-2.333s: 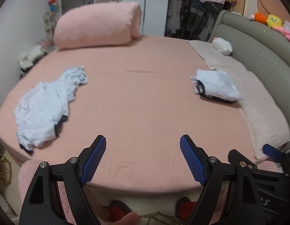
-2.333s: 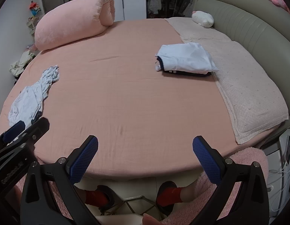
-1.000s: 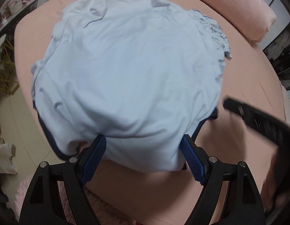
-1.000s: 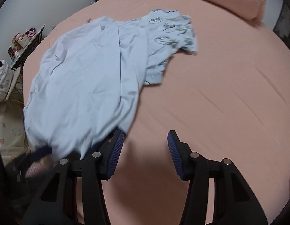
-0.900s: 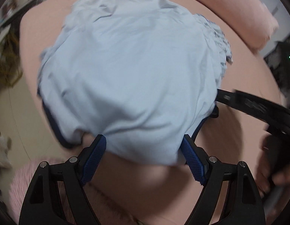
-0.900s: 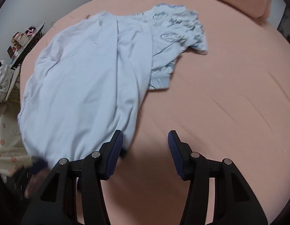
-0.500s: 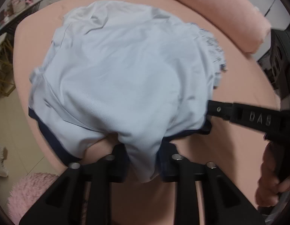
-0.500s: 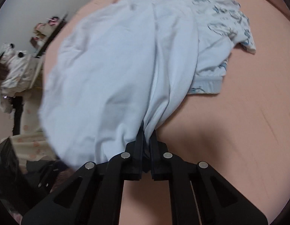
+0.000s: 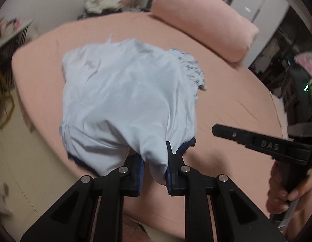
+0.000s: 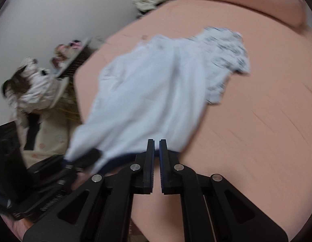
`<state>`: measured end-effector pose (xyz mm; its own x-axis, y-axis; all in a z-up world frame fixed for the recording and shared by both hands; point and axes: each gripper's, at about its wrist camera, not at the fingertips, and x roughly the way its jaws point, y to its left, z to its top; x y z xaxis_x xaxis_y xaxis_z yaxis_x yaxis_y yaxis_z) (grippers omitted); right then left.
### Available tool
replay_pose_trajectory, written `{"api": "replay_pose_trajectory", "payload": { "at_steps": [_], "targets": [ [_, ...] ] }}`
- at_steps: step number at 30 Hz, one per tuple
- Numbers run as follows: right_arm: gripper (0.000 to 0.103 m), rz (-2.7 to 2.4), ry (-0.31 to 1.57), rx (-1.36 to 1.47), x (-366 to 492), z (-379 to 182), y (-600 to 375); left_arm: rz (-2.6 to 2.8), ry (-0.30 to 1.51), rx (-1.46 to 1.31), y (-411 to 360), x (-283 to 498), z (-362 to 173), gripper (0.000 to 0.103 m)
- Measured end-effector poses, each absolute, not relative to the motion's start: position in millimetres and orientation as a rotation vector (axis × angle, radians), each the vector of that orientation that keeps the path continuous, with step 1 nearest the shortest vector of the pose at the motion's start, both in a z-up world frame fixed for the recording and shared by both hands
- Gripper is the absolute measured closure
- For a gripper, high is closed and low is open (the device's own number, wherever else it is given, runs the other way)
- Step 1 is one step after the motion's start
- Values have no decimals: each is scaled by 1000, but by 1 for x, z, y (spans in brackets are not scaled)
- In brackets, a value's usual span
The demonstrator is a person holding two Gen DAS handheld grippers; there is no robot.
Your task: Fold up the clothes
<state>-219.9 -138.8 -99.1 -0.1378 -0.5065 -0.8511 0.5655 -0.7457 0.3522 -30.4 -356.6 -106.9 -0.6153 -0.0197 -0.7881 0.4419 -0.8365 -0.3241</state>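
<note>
While clamped at its navy hem by left gripper (image 9: pixel 154 169) and right gripper (image 10: pixel 156 166), pale blue T-shirt (image 9: pixel 123 100) near bed's (image 9: pixel 236 104) left edge; risks: hem slip, dragging printed garment (image 10: pixel 224 60) touching it.

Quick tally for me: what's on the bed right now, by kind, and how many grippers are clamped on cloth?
Light blue garment with navy trim: 1
Patterned white garment: 1
Pink rolled bolster: 1
Grippers shut on the light blue garment: 2, left gripper and right gripper
Total: 3 things on the bed, 2 grippers
</note>
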Motion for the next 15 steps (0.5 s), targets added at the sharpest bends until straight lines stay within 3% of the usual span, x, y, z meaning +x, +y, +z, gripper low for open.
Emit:
{"api": "replay_pose_trajectory", "payload": {
  "at_steps": [2, 3, 6, 12, 14, 15],
  "targets": [
    [80, -1949, 38, 1488, -223, -114, -130, -2490, 744, 1172, -358, -19, -107, 86],
    [67, -1948, 21, 1506, -223, -123, -125, -2485, 734, 1159, -358, -14, -106, 86],
    [51, -1913, -65, 1573, -233, -146, -133, -2466, 736, 1133, -358, -5, -104, 86],
    [35, -1822, -245, 1706, -256, -192, -155, -2474, 736, 1149, -359, -6, -107, 86],
    [35, -1780, -295, 1740, -263, -207, -164, -2474, 730, 1171, -355, -5, -110, 86],
    [47, -1749, -307, 1746, -266, -213, -170, -2474, 728, 1182, -353, -5, -111, 86]
  ]
}}
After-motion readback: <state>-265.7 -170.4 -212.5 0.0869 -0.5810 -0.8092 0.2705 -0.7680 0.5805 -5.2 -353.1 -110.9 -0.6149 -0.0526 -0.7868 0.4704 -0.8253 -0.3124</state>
